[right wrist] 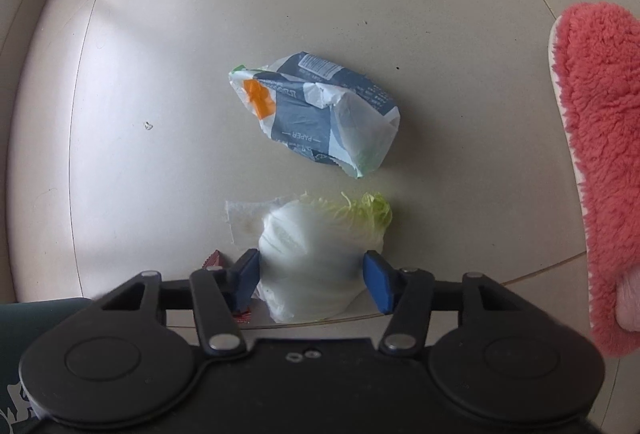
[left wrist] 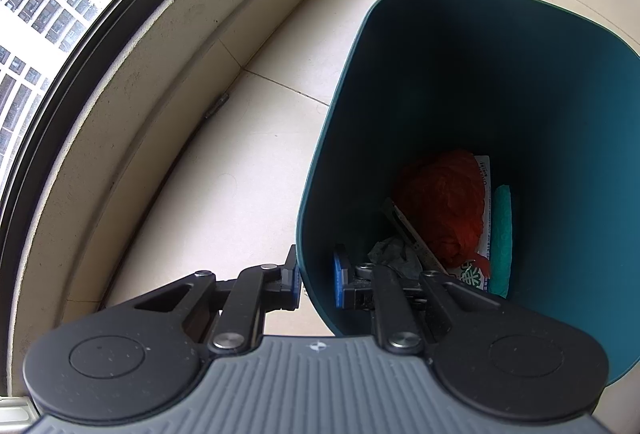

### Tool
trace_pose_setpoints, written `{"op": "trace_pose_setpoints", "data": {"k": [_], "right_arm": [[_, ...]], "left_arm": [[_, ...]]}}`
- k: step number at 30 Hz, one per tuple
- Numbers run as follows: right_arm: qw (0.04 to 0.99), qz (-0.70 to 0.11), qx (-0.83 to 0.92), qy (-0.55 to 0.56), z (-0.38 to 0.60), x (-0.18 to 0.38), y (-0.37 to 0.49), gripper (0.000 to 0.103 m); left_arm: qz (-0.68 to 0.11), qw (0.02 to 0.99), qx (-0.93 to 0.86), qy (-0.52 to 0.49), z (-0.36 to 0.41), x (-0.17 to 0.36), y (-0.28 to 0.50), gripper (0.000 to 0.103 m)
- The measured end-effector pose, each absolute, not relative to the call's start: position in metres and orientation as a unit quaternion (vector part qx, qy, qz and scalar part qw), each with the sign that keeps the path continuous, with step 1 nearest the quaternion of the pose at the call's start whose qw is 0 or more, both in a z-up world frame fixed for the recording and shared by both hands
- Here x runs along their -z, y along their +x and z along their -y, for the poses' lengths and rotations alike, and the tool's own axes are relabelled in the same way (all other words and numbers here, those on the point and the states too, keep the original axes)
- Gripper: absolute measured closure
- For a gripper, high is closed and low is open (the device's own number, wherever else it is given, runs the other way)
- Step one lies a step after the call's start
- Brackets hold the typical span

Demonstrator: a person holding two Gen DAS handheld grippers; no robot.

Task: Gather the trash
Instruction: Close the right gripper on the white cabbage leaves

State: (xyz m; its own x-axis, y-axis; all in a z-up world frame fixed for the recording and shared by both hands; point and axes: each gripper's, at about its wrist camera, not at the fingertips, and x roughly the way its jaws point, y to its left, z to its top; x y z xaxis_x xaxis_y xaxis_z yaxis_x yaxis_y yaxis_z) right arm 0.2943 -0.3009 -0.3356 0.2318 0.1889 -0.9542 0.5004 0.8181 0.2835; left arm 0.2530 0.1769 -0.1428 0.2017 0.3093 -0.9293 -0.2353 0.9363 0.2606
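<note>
The left gripper (left wrist: 318, 276) was clenched on the teal bin's (left wrist: 320, 162) near rim; inside lay a red bag (left wrist: 444, 206), printed packets and a green packet.

Only the right view showed the floor: the right gripper (right wrist: 312, 280) stood released astride a cabbage chunk (right wrist: 316, 254), leafy end pointing away to the right, tissue (right wrist: 246, 220) beside it, then a crumpled paper wrapper (right wrist: 316, 110), lying diagonally.

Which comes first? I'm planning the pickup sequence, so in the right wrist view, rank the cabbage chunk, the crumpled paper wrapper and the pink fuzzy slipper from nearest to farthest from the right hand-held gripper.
1. Cabbage chunk: between the fingers of the right hand-held gripper.
2. Crumpled paper wrapper: on the floor, just beyond the cabbage.
3. Pink fuzzy slipper: far off at the picture's right edge.
</note>
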Motion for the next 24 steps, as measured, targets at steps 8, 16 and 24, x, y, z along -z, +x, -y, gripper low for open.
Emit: {"op": "trace_pose_setpoints", "data": {"k": [8, 16, 24], "right_arm": [[0.747, -0.612, 0.095, 0.242, 0.3, 0.317, 0.275, 0.066], [0.755, -0.622, 0.088, 0.187, 0.299, 0.303, 0.263, 0.081], [0.761, -0.622, 0.084, 0.162, 0.298, 0.28, 0.248, 0.099]], "left_arm": [[-0.606, 0.775, -0.176, 0.031, -0.178, 0.142, 0.253, 0.088], [-0.606, 0.776, -0.174, 0.029, -0.179, 0.142, 0.252, 0.089], [-0.607, 0.776, -0.172, 0.026, -0.18, 0.141, 0.251, 0.089]]}}
